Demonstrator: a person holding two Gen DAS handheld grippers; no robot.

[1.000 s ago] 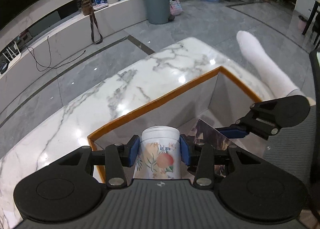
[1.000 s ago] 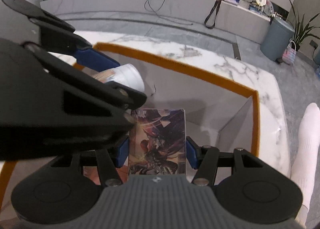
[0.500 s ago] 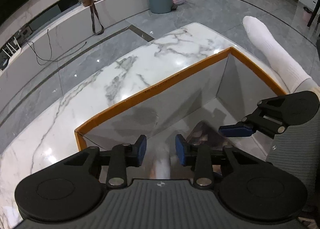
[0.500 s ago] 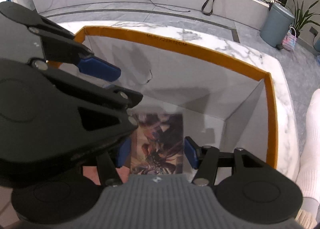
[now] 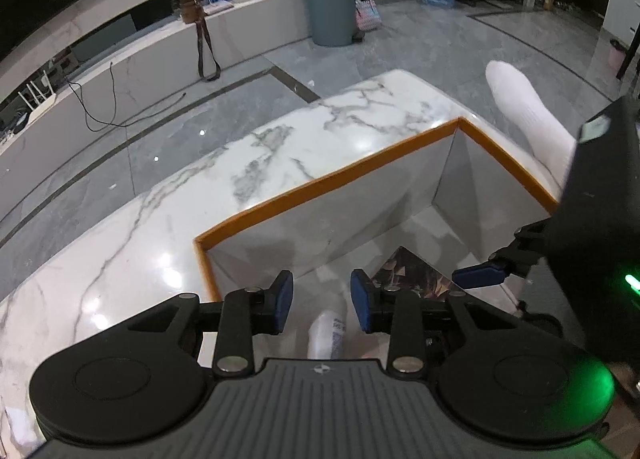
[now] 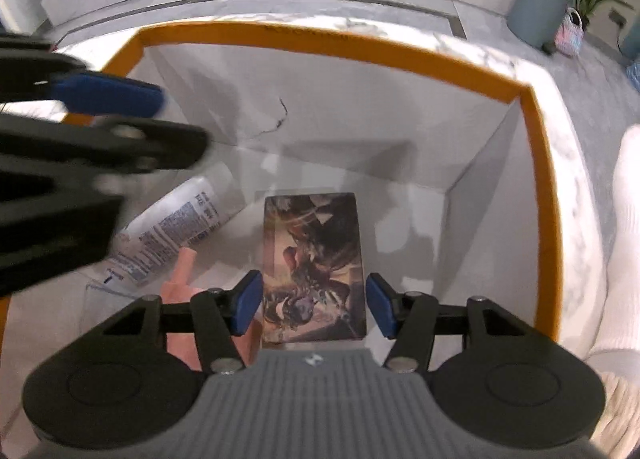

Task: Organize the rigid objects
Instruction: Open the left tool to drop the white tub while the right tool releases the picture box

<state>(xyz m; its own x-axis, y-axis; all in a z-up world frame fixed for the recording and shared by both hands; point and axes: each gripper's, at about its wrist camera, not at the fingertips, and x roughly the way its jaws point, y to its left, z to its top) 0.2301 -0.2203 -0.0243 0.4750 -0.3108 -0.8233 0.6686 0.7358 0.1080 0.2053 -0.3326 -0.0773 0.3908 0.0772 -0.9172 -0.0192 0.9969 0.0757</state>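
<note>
Grippers first, nearest the lens. Right gripper spread wide, blue pads clear on both sides of the illustrated card box, nothing gripped; a release stance by the look of it, jaws parted so the box can lie undisturbed. Left gripper likewise parted and empty, pads apart above the white printed bottle, only a sliver of which shows under the gap in the left wrist view.

Inside the orange-rimmed white box: card box flat on the floor, face up, long side running away from the camera, near the middle and apart from the walls. Bottle on its side just left of it, slanted, label text up, cap end toward the far wall; touching the card box or not — cannot tell. Pink item in front of the bottle, partly hidden behind the right gripper's finger; identity unclear. Thin dark mark on the far inner wall.

Beyond the rim: marble tabletop carrying the box, a white-socked foot off its far edge, grey tiled floor, a grey bin and a low ledge with clutter.

Judged from this layout: both rigid items already deposited, lying flat for stability, hands free to lift out.
</note>
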